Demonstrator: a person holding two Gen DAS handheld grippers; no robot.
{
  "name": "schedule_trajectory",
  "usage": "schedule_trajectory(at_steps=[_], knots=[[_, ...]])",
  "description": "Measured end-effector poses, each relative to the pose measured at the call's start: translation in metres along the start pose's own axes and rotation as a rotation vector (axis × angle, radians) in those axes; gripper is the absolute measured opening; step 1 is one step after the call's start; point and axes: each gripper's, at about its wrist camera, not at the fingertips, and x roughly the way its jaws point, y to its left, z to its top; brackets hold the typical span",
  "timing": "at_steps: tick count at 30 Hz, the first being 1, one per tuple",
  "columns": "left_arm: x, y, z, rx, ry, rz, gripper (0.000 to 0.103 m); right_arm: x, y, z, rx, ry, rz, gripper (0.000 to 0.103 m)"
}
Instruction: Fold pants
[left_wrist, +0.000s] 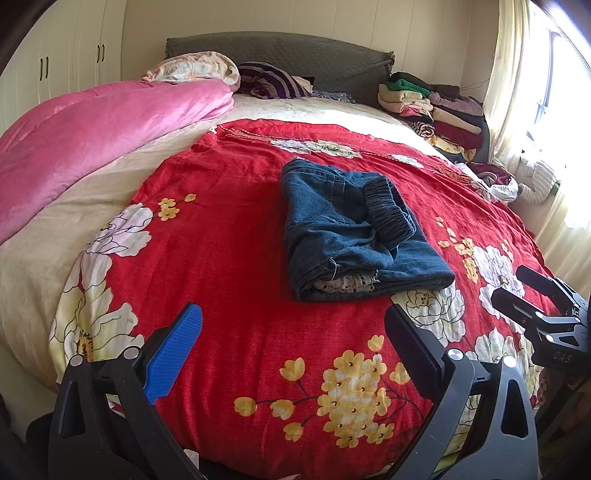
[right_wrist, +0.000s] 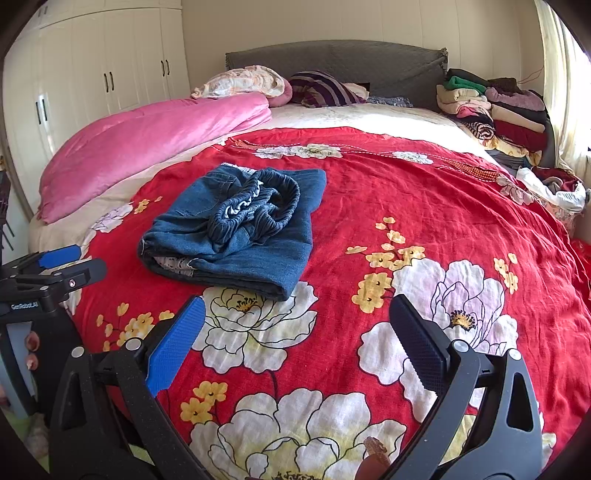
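Left gripper (left_wrist: 293, 339): jaws spread wide, nothing between them. One finger carries a blue textured pad (left_wrist: 173, 354); the other is black. The gripper hovers over the near edge of the bed, apart from the pants.

Right gripper (right_wrist: 297, 339): jaws likewise spread wide and empty, with the same blue pad (right_wrist: 175, 347) on one finger and a black one opposite. It hovers over the near part of the bed, clear of the fabric. In the left wrist view this gripper appears at the right edge; in the right wrist view the left gripper appears at the left edge.

Pants (left_wrist: 354, 232): blue denim, lying folded into a compact bundle on the red floral bedspread (left_wrist: 229, 229), near the middle of the bed. The gathered elastic waistband (right_wrist: 255, 212) sits on top of the bundle. A strip of pale lace trim (left_wrist: 347, 284) shows at the near folded edge. Neither gripper touches the pants.

Surroundings: a pink quilt (left_wrist: 99, 140) lies rolled along the left side of the bed. A grey headboard (right_wrist: 332, 62) stands at the far end, with a striped pillow (right_wrist: 321, 88) in front of it. A stack of folded clothes (left_wrist: 432, 107) occupies the far right corner. White wardrobe doors (right_wrist: 92, 74) line the left wall.
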Motion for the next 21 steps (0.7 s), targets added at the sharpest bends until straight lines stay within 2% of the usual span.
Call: schedule_trajectory(at_steps=[21], knots=[[0.0006,0.0010,-0.0016,0.007,0.007,0.003,0.099,-0.0001,-0.0002,0.0005,-0.001,0.002,-0.003,0.094]])
